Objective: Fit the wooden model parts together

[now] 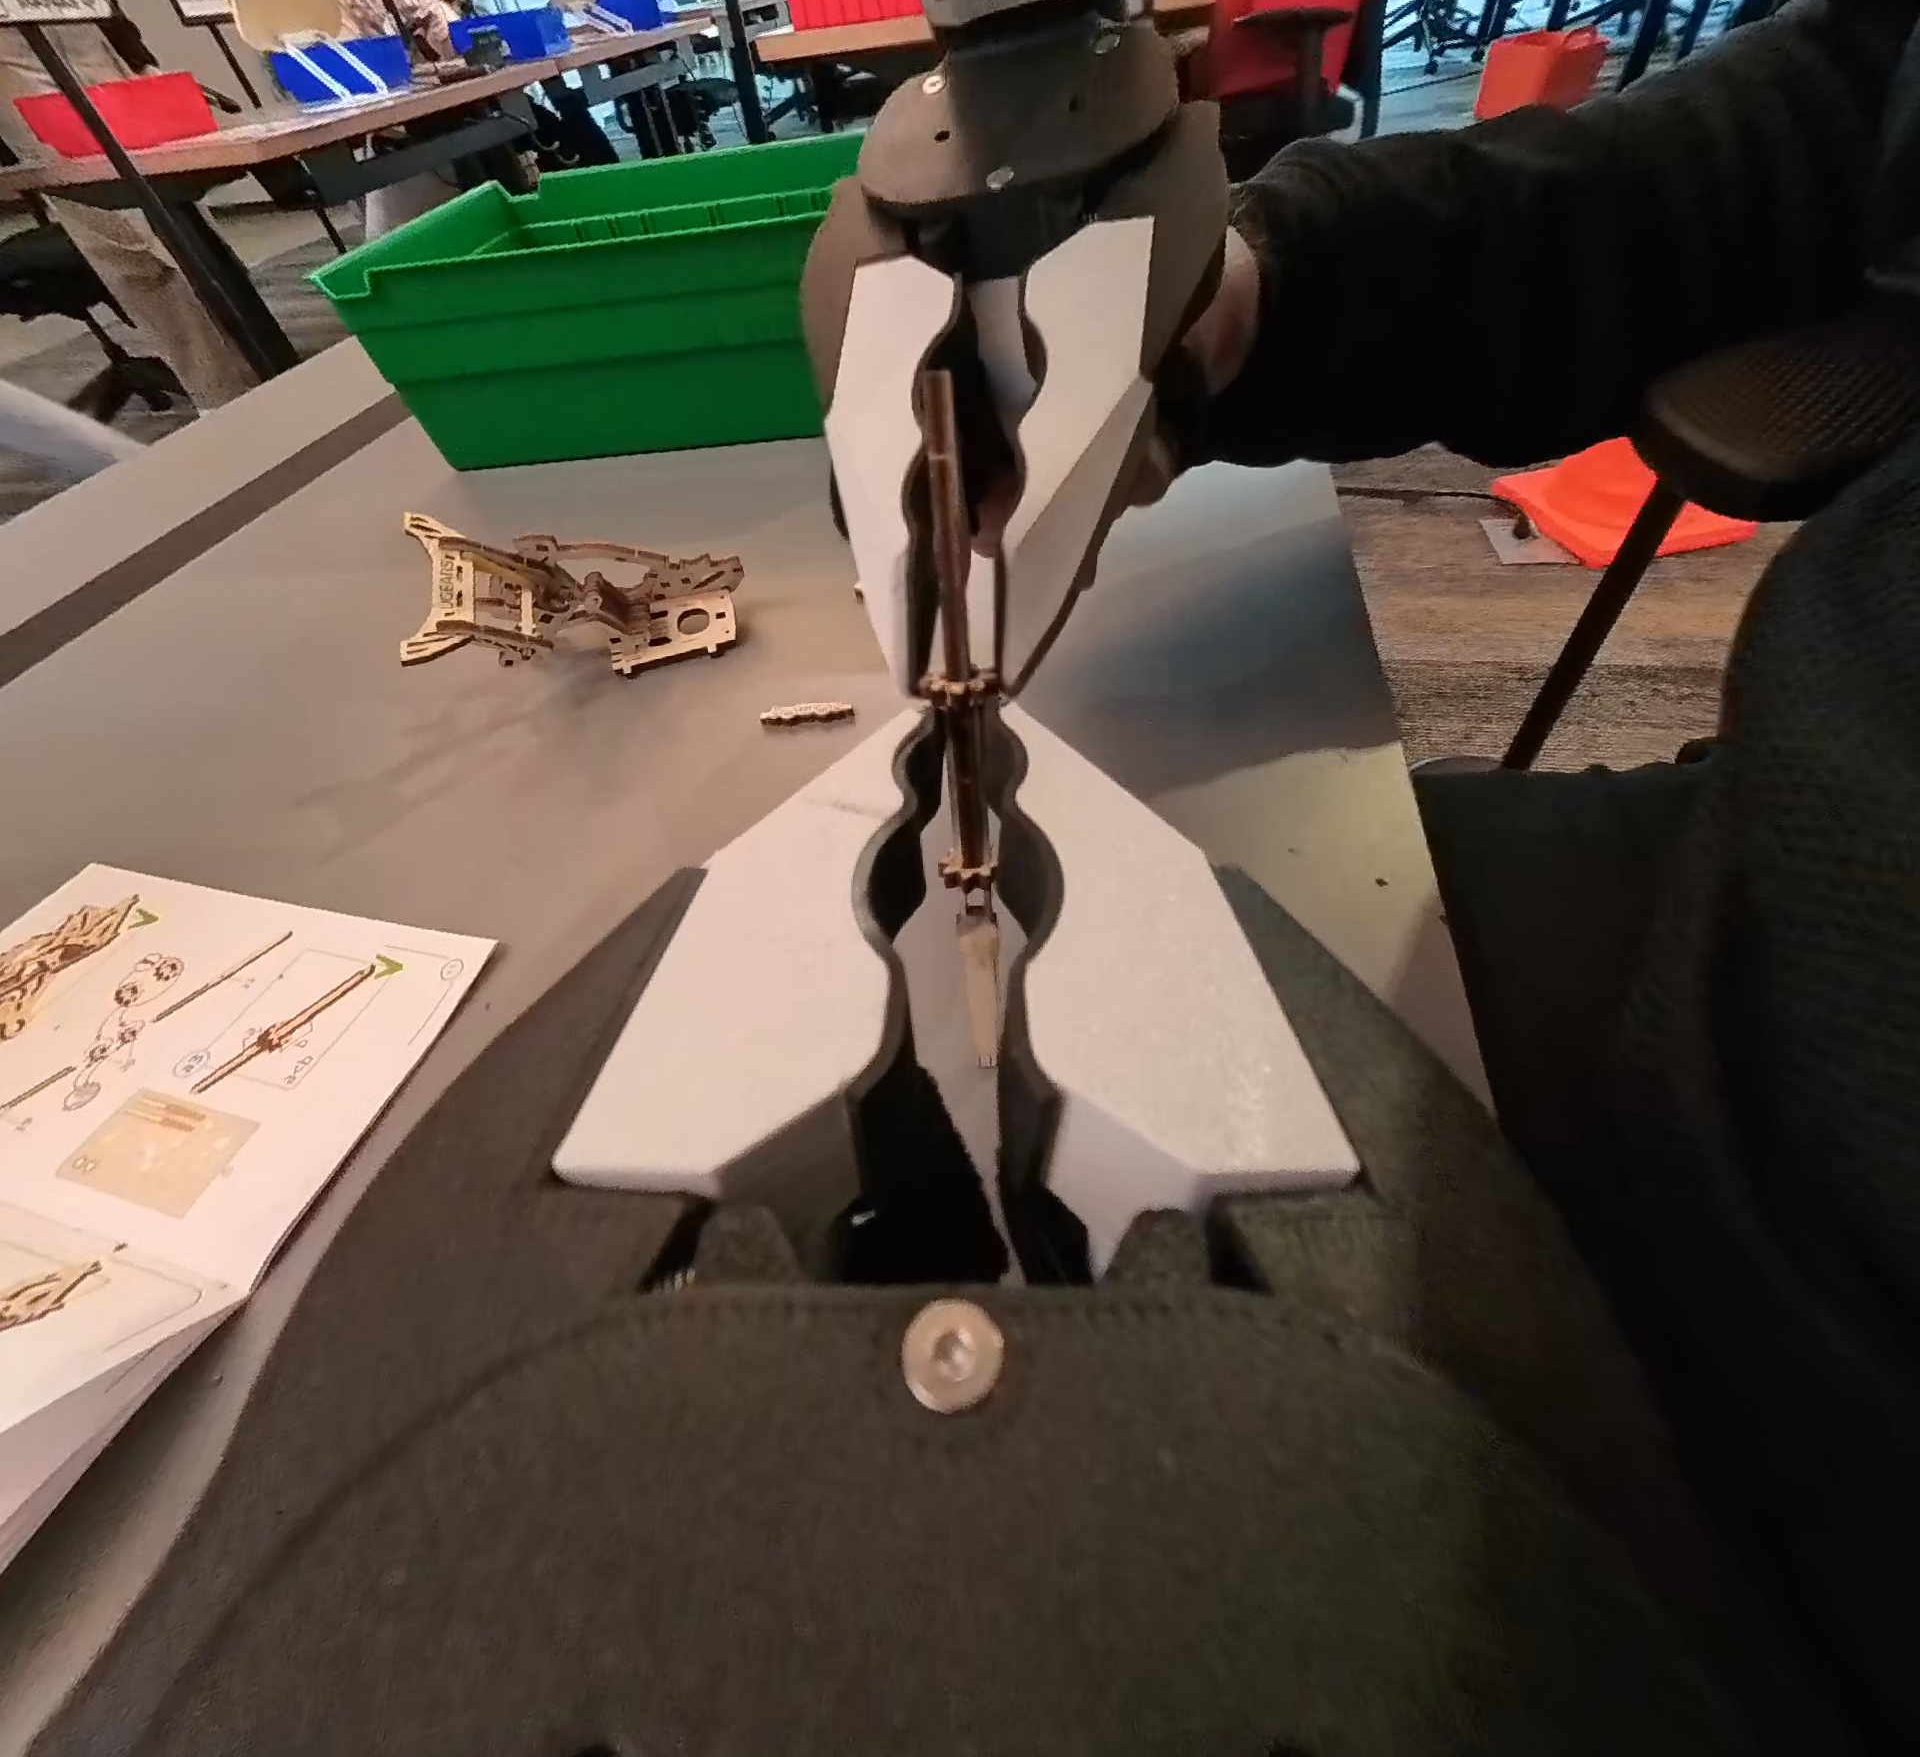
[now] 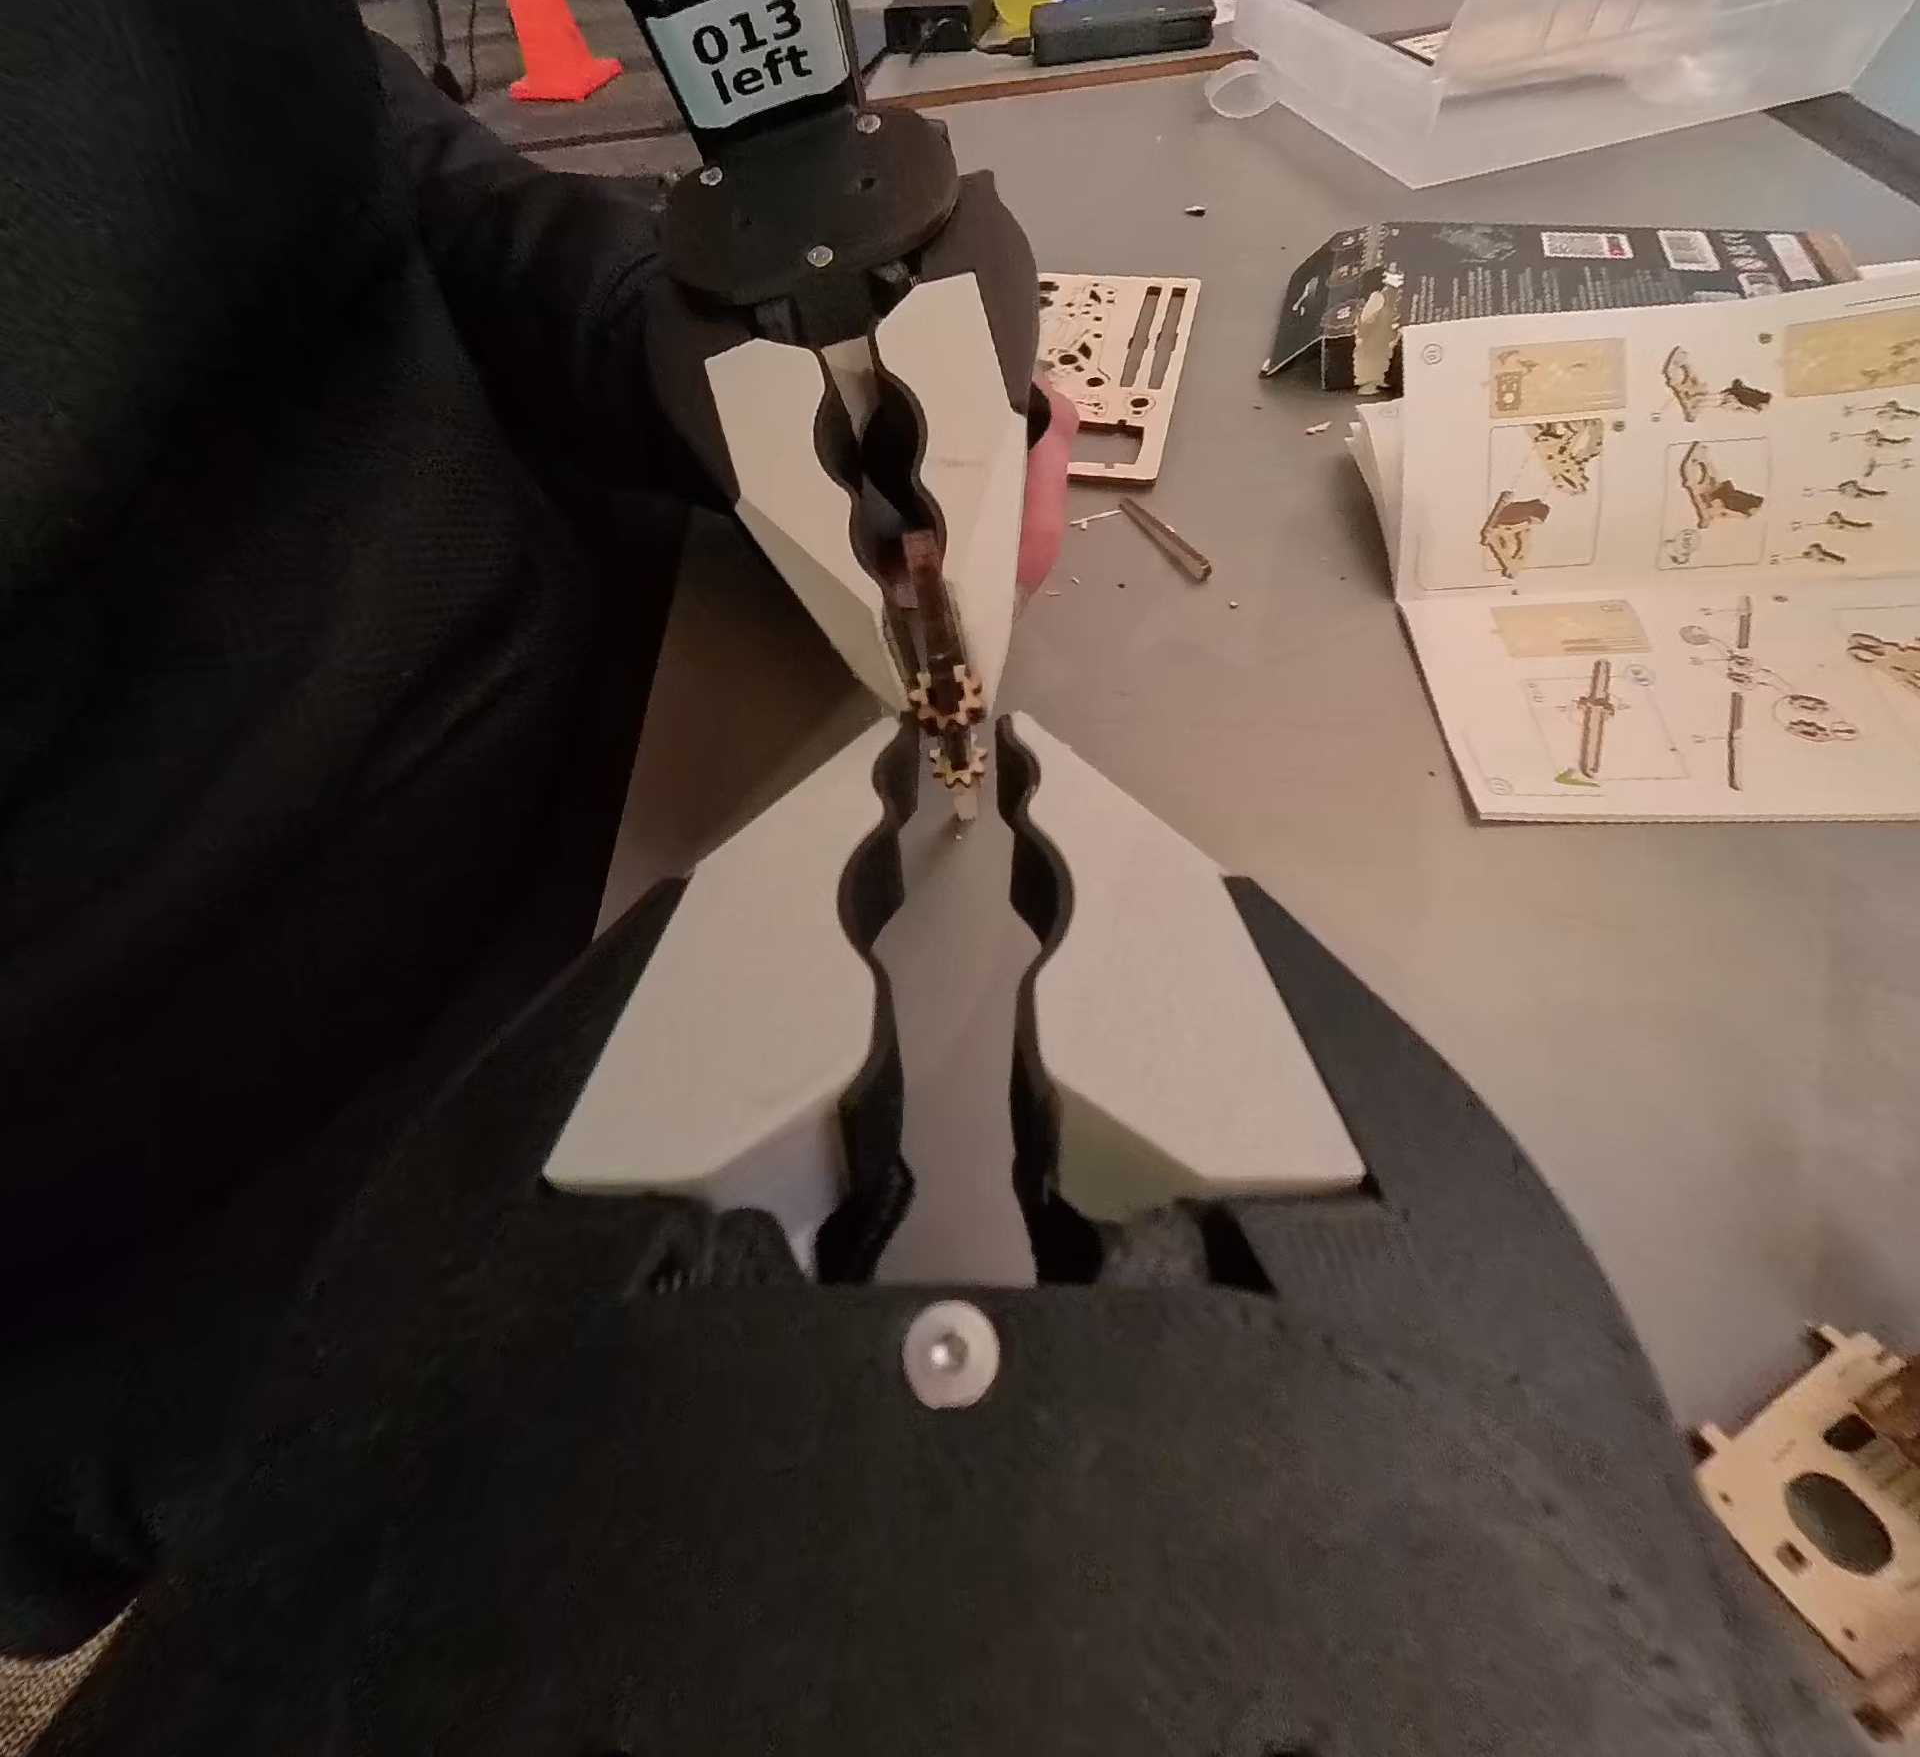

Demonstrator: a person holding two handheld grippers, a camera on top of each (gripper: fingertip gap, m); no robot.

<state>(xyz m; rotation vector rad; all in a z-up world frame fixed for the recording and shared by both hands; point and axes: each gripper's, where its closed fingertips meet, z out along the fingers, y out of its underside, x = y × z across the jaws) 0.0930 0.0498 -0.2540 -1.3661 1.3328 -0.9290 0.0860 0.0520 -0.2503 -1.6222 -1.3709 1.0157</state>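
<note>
A thin dark wooden axle (image 1: 948, 512) with two small gears (image 2: 945, 694) and a pale tip is held in the air above the grey table (image 1: 520, 824). My left gripper (image 1: 961, 725) is shut on the axle near the upper gear. From the right wrist view, the left gripper (image 2: 940, 699) comes in from the top and the axle (image 2: 930, 606) sits between its pads. My right gripper (image 2: 951, 736) meets it tip to tip. Its jaws stand a narrow gap apart on either side of the lower gear (image 2: 956, 757). A partly built wooden model (image 1: 571, 601) lies on the table beyond.
An open instruction booklet (image 2: 1662, 564) lies beside the grippers. A small loose wooden piece (image 1: 805, 715), a punched parts sheet (image 2: 1122, 377), a dark box (image 2: 1507, 273) and a thin rod (image 2: 1164, 538) lie on the table. A green bin (image 1: 603, 325) and a clear bin (image 2: 1558, 14) stand at the far edges. The tips of both grippers are at nearly the same place. The partly built wooden model (image 1: 571, 601) is about equally far from each gripper, around 20 cm.
</note>
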